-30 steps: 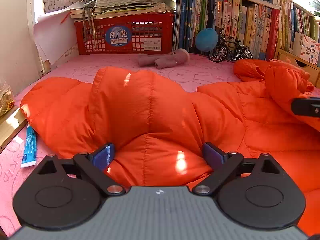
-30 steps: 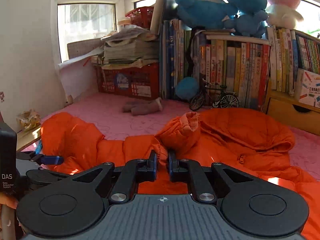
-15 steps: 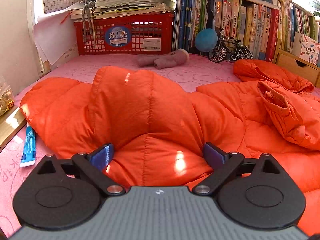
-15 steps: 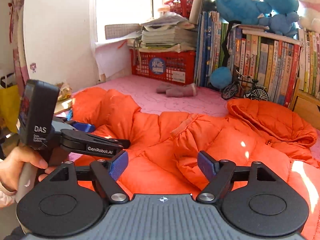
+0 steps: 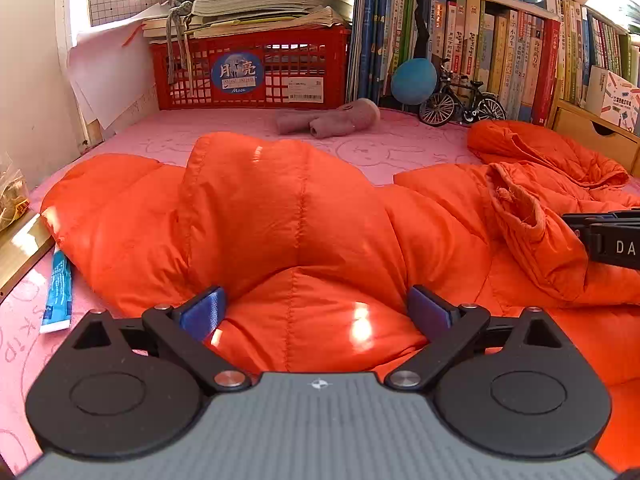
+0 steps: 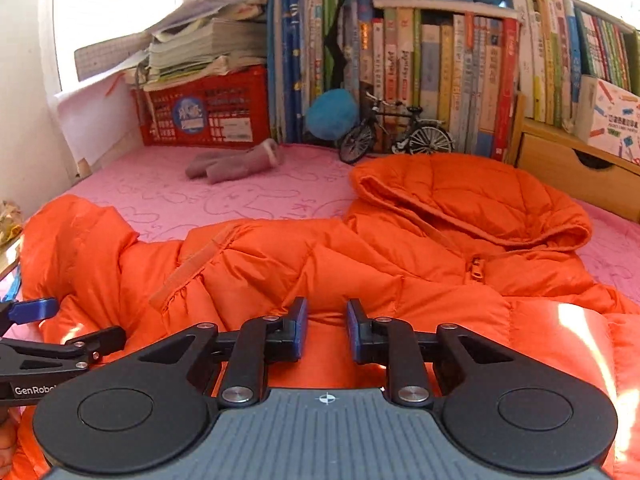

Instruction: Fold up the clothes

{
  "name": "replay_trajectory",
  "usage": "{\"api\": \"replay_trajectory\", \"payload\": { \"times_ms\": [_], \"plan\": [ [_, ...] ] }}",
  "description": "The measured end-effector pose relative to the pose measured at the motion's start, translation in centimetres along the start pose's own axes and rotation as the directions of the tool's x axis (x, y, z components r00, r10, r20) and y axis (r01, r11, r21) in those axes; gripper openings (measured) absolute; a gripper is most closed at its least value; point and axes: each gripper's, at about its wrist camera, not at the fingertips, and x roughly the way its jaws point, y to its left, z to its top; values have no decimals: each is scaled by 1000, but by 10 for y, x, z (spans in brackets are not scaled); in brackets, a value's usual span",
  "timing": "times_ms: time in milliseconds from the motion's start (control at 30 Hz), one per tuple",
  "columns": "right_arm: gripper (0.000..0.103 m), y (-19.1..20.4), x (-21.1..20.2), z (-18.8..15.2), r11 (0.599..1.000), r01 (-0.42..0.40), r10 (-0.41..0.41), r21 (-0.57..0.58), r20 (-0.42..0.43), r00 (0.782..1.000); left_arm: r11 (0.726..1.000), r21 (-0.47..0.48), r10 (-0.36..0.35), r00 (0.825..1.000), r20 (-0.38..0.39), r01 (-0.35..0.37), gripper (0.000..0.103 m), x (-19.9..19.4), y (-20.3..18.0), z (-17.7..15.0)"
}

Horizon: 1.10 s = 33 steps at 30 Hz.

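Puffy orange jacket (image 6: 304,264) lay spread on the pink bed (image 6: 240,196).
Left gripper (image 5: 316,312) gaped; right gripper (image 6: 326,330) stood part-open, seemingly empty. Soft, slippery: pinch the cuff (image 6: 192,268).

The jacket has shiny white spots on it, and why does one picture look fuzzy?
Left wrist view: sunlight makes bright patches on the orange jacket, near the hand-held gripper; the picture is sharp. Right wrist view: soft and blurry, most at the books, with a sun patch on the jacket at the right. Both views bend at the edges, from the fisheye lens.
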Motion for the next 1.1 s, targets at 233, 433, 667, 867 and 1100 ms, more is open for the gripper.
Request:
{"api": "replay_trajectory", "payload": {
  "times_ms": [233,433,667,867,1100],
  "plan": [
    [25,8,-11,-2,993,-119,119,-17,40,992,997,-33,-63,988,143,69,96,-35,-14,39],
    [61,-48,-64,2,991,-45,17,123,218,976,991,132,-18,979,201,-9,96,-16,-74,52],
    [74,-16,-46,-32,820,408,-302,-402,301,905,926,322,157,976,148,-198,98,34,-110,20],
    [75,-30,-21,-46,747,458,-357,-481,292,888,918,322,198,972,130,-230,98,38,-108,23],
    [75,-103,-53,-63,785,516,-463,-342,229,856,938,280,162,971,174,-207,98,16,-106,35]
  ]
}}
